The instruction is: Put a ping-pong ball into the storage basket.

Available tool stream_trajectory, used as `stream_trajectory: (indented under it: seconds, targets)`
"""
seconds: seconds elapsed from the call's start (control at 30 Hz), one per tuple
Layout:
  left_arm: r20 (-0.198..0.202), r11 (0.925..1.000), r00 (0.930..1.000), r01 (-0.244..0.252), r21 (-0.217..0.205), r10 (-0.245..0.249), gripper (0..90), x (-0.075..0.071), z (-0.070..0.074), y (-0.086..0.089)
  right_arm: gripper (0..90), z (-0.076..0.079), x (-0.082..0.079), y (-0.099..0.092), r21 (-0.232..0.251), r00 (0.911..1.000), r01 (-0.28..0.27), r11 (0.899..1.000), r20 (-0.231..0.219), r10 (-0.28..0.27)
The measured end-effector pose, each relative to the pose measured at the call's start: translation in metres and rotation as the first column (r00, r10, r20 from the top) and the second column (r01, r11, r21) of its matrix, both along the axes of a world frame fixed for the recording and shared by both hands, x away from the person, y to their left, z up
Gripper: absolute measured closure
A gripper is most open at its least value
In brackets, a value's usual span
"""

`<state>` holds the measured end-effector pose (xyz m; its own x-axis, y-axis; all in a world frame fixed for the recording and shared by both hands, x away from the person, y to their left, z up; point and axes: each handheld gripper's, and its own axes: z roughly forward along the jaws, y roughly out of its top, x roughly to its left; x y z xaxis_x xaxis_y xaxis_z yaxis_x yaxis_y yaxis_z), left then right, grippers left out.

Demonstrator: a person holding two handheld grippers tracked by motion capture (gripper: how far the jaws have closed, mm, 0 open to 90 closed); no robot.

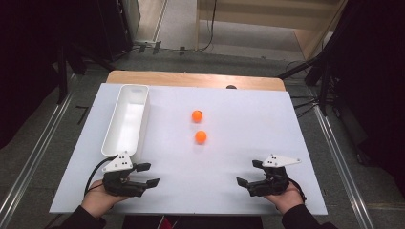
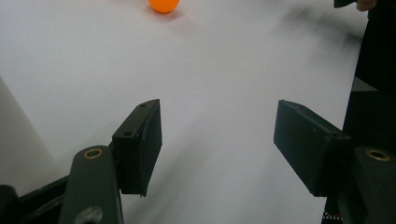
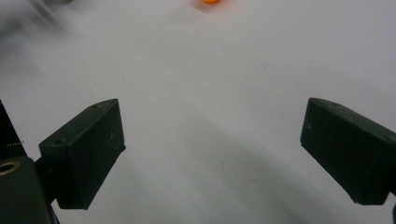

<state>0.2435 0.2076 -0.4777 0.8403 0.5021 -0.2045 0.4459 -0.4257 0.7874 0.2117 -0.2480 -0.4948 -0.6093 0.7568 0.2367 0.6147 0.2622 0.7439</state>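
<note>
Two orange balls lie near the middle of the white table top [image 1: 239,143]: one farther back [image 1: 197,115], one nearer [image 1: 201,137]. A long white bin [image 1: 126,119] stands at the left, empty as far as I see. My left gripper [image 1: 147,174] rests at the front left just below the bin, open, nothing between its jaws. My right gripper [image 1: 249,172] rests at the front right, also open and empty. In the left gripper view an orange ball [image 2: 163,4] lies far ahead of the open left gripper [image 2: 217,130]. The right gripper view shows an orange ball [image 3: 210,1] at the top edge, beyond the right gripper [image 3: 212,140].
The white top lies on a wooden table whose far edge [image 1: 191,78] shows behind it. A small dark thing [image 1: 231,87] sits at that far edge. Metal rails and dark stands flank the table on the floor.
</note>
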Motion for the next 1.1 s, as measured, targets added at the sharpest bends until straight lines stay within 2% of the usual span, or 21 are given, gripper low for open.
stream_trajectory:
  seconds: [0.03, 0.37, 0.5, 0.73, 1.1]
  targets:
    - [0.001, 1.0, 1.0, 0.0, 0.0, 0.0, 33.0, 0.0002, 0.0, 0.0001, 5.0, -0.0009, 0.0007, 0.0008, 0.003, 0.9999, -0.003, 1.0, -0.013, 0.004]
    - [-0.004, 1.0, 1.0, -0.006, -0.003, 0.006, 33.0, 0.0007, 0.0005, -0.0012, 5.0, -0.0019, 0.0006, -0.0007, 0.001, 0.9999, -0.012, 1.0, -0.011, 0.012]
    - [-0.004, 1.0, 1.0, -0.007, 0.0, 0.007, 33.0, 0.0012, 0.0001, -0.0007, 5.0, -0.0026, 0.0008, 0.0005, -0.004, 0.9995, -0.017, 1.0, -0.027, 0.017]
    - [0.0, 0.9998, 0.9998, -0.022, -0.005, 0.022, 33.0, 0.0012, 0.0009, 0.0006, 5.1, -0.0024, 0.0008, 0.0008, -0.005, 0.9995, -0.02, 1.0, -0.026, 0.02]
    - [0.01, 0.9996, 0.9996, -0.025, 0.009, 0.025, 33.0, 0.0018, 0.0011, 0.0016, 5.1, -0.0023, 0.0007, 0.0006, -0.006, 0.9994, -0.029, 1.0, -0.022, 0.029]
